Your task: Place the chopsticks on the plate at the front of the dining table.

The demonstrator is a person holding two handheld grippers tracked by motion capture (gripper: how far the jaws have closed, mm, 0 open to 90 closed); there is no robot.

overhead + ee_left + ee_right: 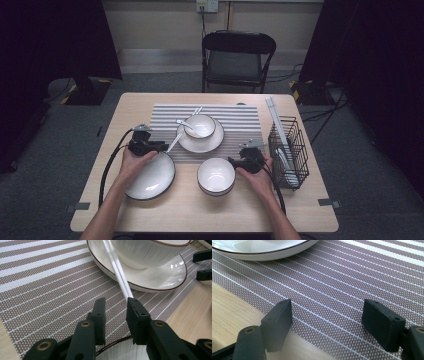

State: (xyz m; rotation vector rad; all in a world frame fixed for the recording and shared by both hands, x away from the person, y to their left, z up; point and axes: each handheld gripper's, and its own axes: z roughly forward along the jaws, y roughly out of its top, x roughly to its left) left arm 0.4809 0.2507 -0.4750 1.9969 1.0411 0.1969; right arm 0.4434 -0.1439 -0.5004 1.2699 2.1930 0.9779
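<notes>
Pair of white chopsticks — two slim, glossy, straight sticks lying side by side, their far ends leaning on the rim of the plate and their near ends reaching the striped placemat just ahead of the left gripper. In the left gripper view the chopstick tips end right at the inner edge of one black jaw; the jaws stand parted with a clear gap, and no pad presses on the sticks. In the high view the chopsticks run slantwise from the plate's left edge toward the left gripper. The right gripper rests at the placemat's near edge beside a white bowl; in the right gripper view its jaws are wide apart over the weave, with nothing between them. Count on the surface: two bowls — one on the plate, one standing free; two plates, the second a dark-rimmed one under the left hand; one spoon in the far bowl; one placemat; one black wire basket at the right holding white ware; a further pair of long white sticks leaning out of the basket. One folding chair stands beyond the surface.
</notes>
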